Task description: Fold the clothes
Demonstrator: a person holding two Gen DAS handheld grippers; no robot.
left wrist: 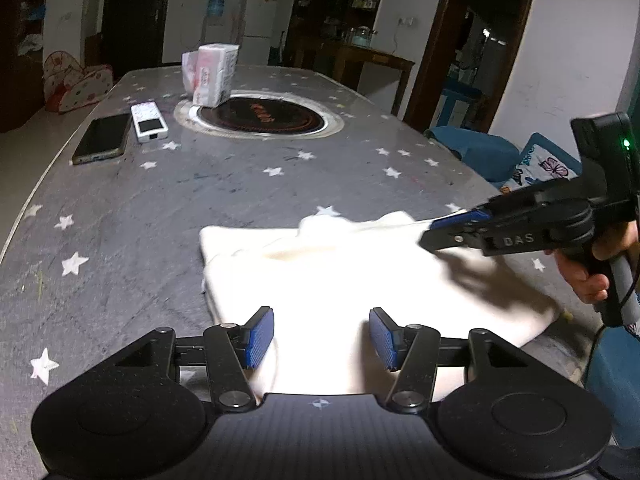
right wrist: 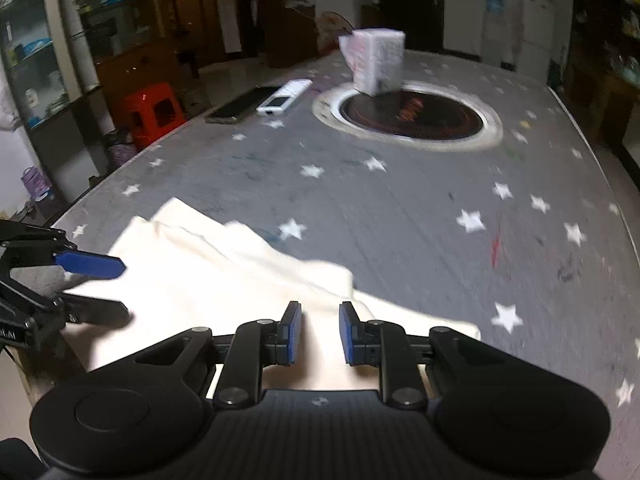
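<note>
Star-print worktop (left wrist: pixel 168 208) slick: your left tongs (left wrist: pixel 321 338) gape over cream garment (left wrist: pixel 340 280); right tongs (right wrist: pixel 320 332) narrowly apart, gripping nothing; fold may slide undone.

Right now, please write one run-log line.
garment: cream, partly folded | left tongs: open above it | right tongs: gap narrow, grip unclear

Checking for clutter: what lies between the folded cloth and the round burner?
Only bare star-printed tabletop separates the cloth from the burner, clearest in the right wrist view.

A home dining room: starred table (left wrist: pixel 160 200), fridge (left wrist: pixel 260 20), water dispenser (left wrist: pixel 216 12)
</note>
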